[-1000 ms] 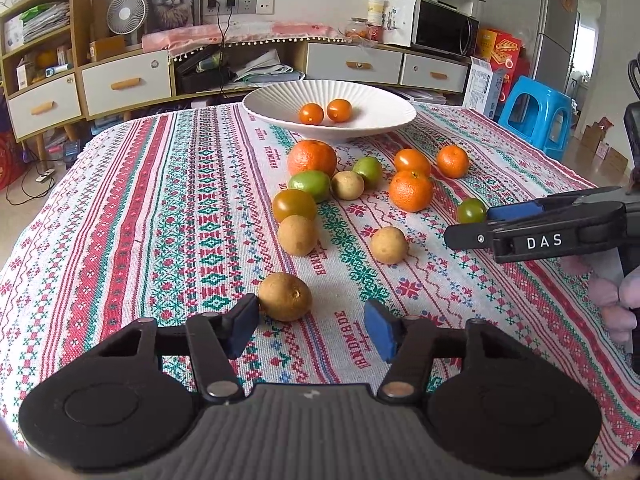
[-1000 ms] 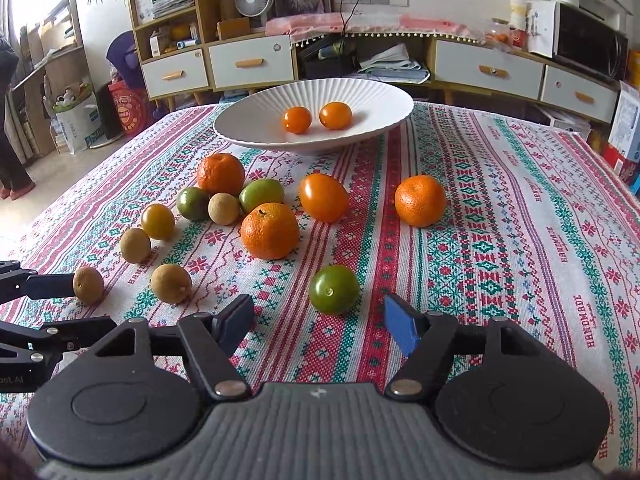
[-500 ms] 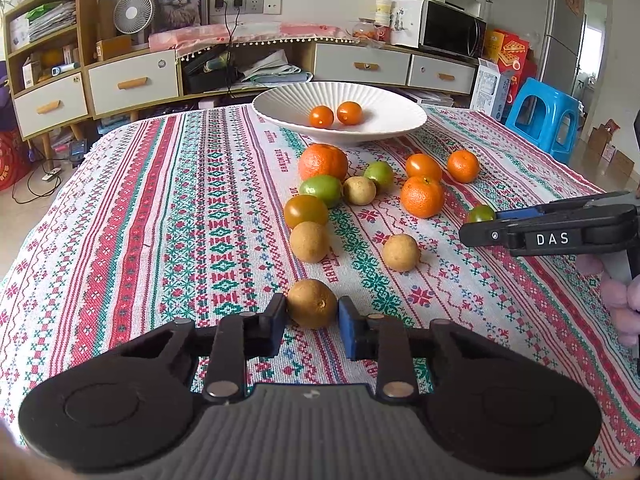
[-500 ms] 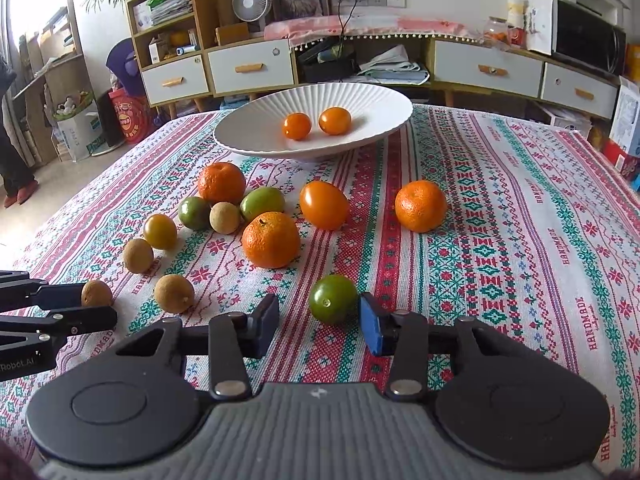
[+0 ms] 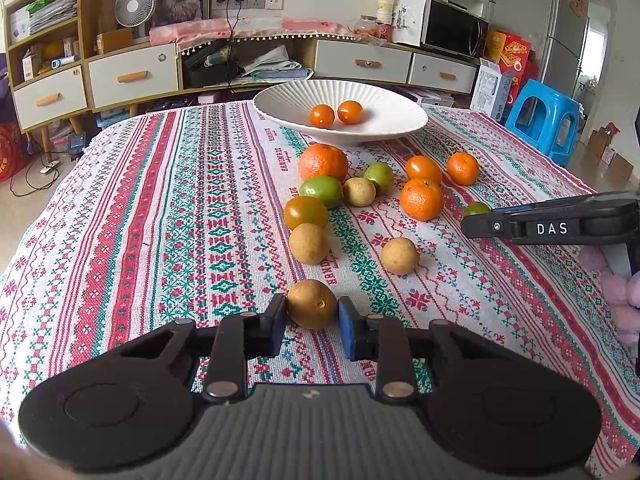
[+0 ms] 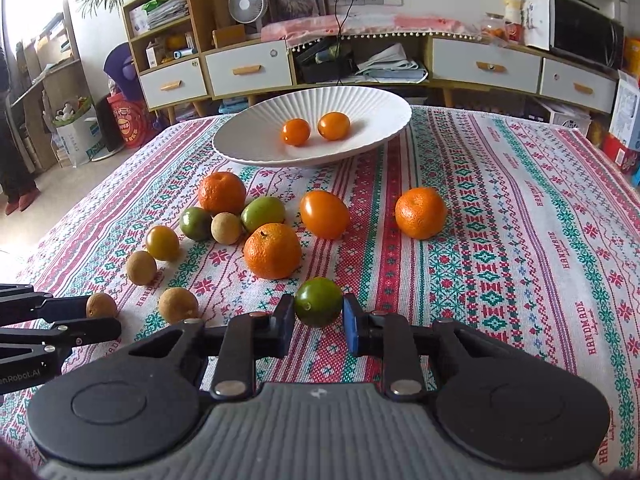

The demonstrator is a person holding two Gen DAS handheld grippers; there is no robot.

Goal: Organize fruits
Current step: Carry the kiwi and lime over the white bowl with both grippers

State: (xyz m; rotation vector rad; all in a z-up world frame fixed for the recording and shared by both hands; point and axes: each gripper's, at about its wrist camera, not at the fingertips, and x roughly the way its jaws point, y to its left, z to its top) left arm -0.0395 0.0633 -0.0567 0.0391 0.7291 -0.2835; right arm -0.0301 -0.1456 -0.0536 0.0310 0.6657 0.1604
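Note:
My left gripper (image 5: 312, 314) is shut on a brown round fruit (image 5: 312, 304), just above the patterned tablecloth (image 5: 180, 220). My right gripper (image 6: 318, 316) is shut on a green tomato (image 6: 318, 301). A white ribbed bowl (image 5: 288, 102) at the table's far side holds two small orange tomatoes (image 5: 322, 115). Several loose fruits lie between: oranges (image 5: 323, 162), green fruits (image 5: 320, 191) and brown fruits (image 5: 309, 243). The right gripper's fingers (image 5: 520, 226) show in the left view; the left gripper's fingers (image 6: 60, 316) show in the right view.
Beyond the table stand a low cabinet with drawers (image 5: 132, 76), a microwave (image 5: 452, 30) and a blue stool (image 5: 544, 118). The tablecloth reaches the table's edges on both sides.
Both grippers moved forward and closed: the left on the brown fruit, the right on the green tomato. Both fruits now sit slightly higher between the pads.

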